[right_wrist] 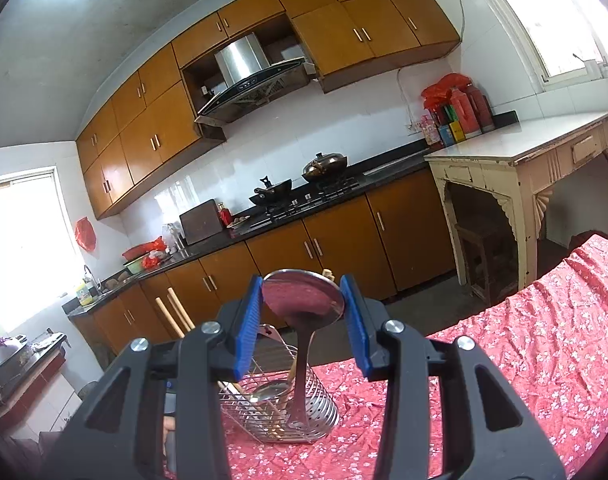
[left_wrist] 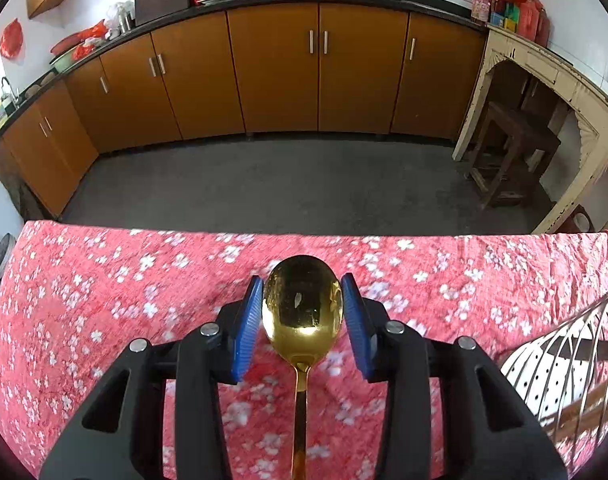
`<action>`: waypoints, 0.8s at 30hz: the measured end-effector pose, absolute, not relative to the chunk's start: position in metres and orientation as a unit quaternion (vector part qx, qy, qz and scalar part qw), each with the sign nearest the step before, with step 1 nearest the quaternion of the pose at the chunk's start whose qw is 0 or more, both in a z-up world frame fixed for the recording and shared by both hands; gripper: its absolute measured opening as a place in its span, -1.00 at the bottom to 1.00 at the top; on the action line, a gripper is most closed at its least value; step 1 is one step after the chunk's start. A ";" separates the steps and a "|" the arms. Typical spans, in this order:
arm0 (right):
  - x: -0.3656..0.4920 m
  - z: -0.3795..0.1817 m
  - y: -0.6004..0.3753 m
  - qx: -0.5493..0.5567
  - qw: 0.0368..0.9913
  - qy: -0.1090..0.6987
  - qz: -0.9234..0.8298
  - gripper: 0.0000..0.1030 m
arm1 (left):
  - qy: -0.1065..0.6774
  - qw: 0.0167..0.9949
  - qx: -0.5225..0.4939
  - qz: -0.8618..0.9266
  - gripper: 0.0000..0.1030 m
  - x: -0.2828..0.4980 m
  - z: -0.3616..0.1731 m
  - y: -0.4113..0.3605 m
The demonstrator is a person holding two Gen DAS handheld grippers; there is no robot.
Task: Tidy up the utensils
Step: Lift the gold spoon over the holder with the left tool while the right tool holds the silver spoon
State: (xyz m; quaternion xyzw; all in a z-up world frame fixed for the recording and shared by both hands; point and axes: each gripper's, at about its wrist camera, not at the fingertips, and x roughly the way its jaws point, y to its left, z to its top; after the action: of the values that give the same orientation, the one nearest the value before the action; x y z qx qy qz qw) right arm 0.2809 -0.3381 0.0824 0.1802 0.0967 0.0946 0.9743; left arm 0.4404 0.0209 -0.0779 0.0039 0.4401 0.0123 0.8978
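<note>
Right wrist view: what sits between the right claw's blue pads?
The silver spoon's bowl fills the gap of the right claw, its handle running down toward the wire utensil holder.

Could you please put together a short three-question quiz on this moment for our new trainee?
1. True or false: the left gripper holds a silver spoon.
2. Which utensil does the right gripper hold: A) gold spoon, B) silver spoon, C) chopsticks?
3. What stands on the floral tablecloth ahead of the right gripper?

Key: 1. False, it is gold. 2. B. 3. A wire utensil rack, holding utensils.
</note>
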 end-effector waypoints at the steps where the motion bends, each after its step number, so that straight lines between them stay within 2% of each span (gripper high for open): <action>1: 0.280 0.083 -0.337 0.179 0.974 0.096 0.097 -0.24 | 0.440 0.898 0.003 0.012 -0.22 0.437 -0.078 0.023; 10: 0.278 0.087 -0.325 0.177 0.973 0.095 0.117 -0.24 | 0.436 0.900 0.001 -0.008 -0.22 0.389 -0.077 0.044; 24: 0.269 0.104 -0.302 0.164 0.972 0.088 0.141 -0.24 | 0.320 0.946 -0.054 -0.020 -0.22 0.308 0.015 0.075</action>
State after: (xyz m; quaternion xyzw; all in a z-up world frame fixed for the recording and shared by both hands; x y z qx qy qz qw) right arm 0.2692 -0.3018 0.1041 0.1636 0.0883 0.1413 0.9724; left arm 0.3079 0.0745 0.0145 -0.0536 0.3197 -0.0198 0.9458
